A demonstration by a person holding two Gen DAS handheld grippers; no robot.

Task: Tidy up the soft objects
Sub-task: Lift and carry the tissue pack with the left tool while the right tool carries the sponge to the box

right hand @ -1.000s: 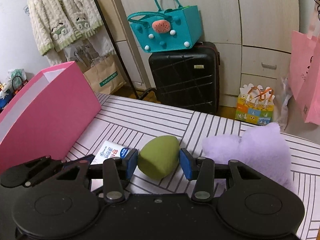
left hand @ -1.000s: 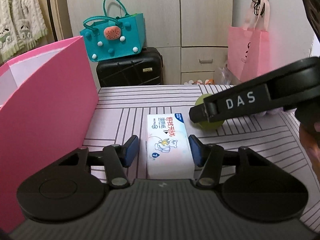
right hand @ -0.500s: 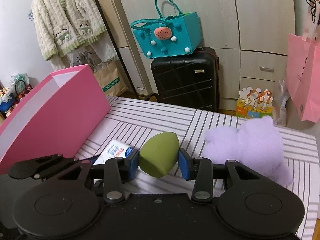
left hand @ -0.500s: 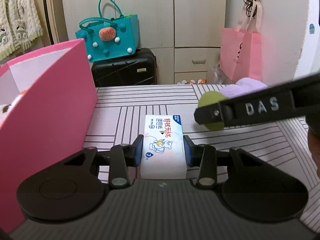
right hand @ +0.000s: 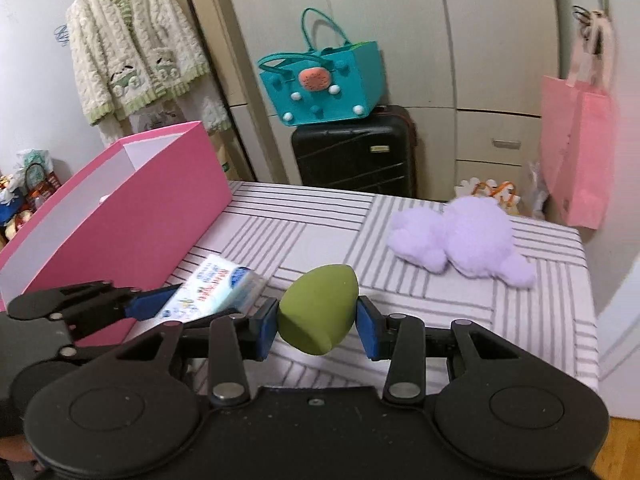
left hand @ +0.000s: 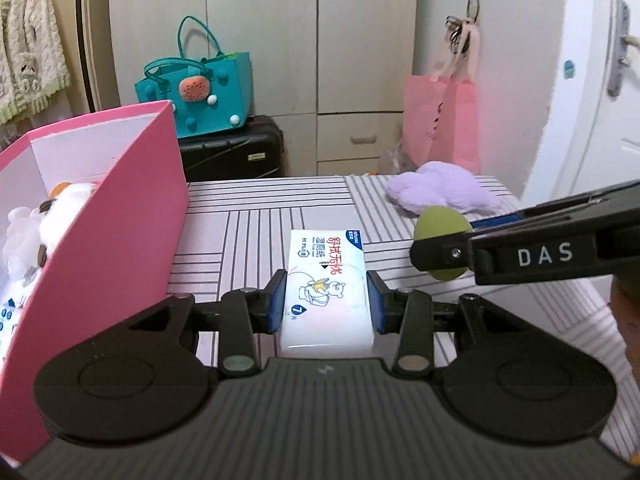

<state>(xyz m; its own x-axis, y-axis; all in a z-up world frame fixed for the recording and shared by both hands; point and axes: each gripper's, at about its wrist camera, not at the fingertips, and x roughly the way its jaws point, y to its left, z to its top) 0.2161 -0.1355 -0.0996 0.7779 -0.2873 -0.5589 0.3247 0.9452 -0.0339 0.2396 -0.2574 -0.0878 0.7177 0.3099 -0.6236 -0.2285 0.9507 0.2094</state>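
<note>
On the striped worktop (left hand: 256,216), the left claw (left hand: 327,300) is clamped across a light, squashy wet-wipe pack (left hand: 326,280) and the right claw (right hand: 317,322) pinches a springy green makeup sponge (right hand: 318,308) at its midsection.

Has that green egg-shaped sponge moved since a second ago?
Yes. The green sponge, clamped in the right gripper, has come up off the striped tablecloth and back from the purple plush toy.

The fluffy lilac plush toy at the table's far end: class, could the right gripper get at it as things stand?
Probably not yet. The right gripper is shut on the green egg-shaped sponge, so its jaws are occupied, though the striped tabletop towards the lilac plush toy looks unobstructed.
</note>
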